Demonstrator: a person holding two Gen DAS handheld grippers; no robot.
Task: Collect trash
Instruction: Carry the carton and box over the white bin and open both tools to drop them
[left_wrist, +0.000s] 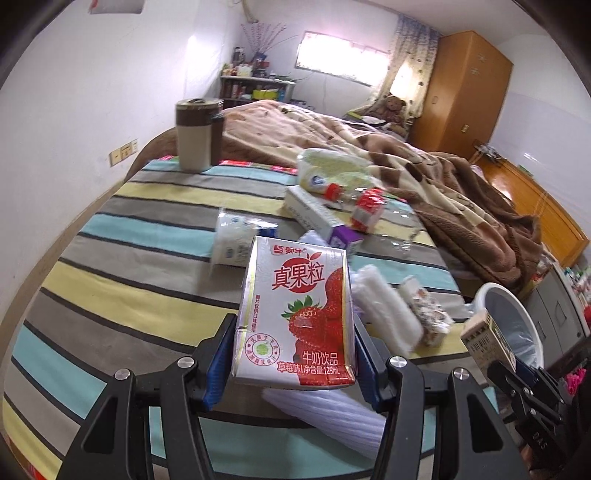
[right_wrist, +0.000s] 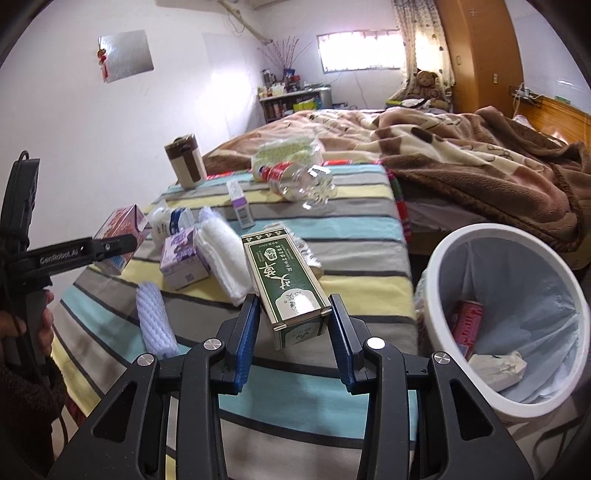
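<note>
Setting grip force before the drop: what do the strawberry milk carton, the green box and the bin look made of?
Strawberry milk carton: glossy coated paperboard, likely; printed, folded seams, silvery edges.
Green box: thin printed cardboard, semi-gloss; open end flaps, sharp creases.
Bin: smooth white rigid plastic by its look, lined with a thin translucent plastic bag that wrinkles.

Strawberry milk carton (left_wrist: 295, 317) upright, green box (right_wrist: 290, 291) tilted, both lifted above striped cloth (right_wrist: 354, 221).
</note>
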